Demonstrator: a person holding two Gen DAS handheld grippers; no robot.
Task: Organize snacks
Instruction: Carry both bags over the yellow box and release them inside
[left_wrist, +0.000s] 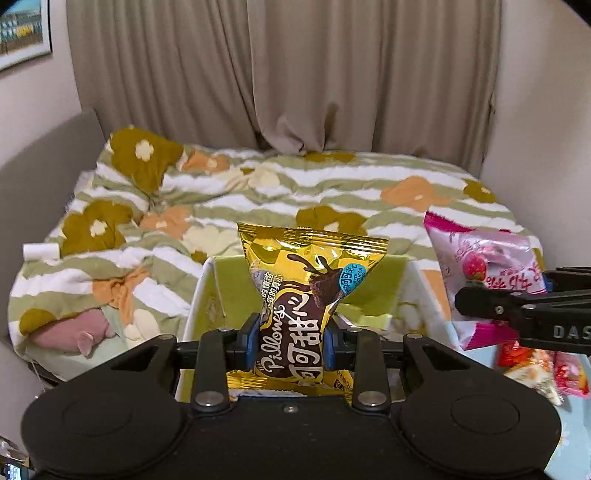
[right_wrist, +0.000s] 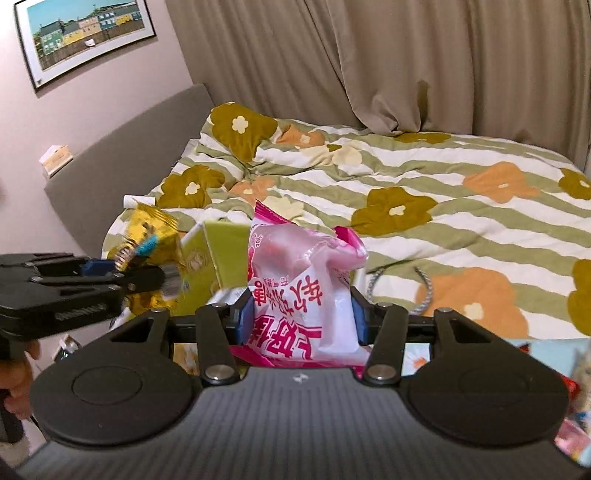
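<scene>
My left gripper (left_wrist: 293, 341) is shut on a gold and brown chocolate snack packet (left_wrist: 308, 295) and holds it upright above a white box with a green lining (left_wrist: 199, 291). My right gripper (right_wrist: 301, 317) is shut on a pink and white strawberry snack packet (right_wrist: 299, 291), held up to the right of the box (right_wrist: 225, 254). The right gripper (left_wrist: 476, 301) with the pink packet (left_wrist: 480, 262) shows at the right of the left wrist view. The left gripper (right_wrist: 147, 277) with the gold packet (right_wrist: 147, 236) shows at the left of the right wrist view.
Several loose snack packets (left_wrist: 535, 369) lie on a light blue cloth at lower right. Behind is a bed with a flowered striped quilt (right_wrist: 443, 192), a pink plush toy (left_wrist: 74, 334), a grey headboard (right_wrist: 122, 155) and beige curtains (left_wrist: 295, 74). A silvery ring (right_wrist: 424, 299) lies on the quilt.
</scene>
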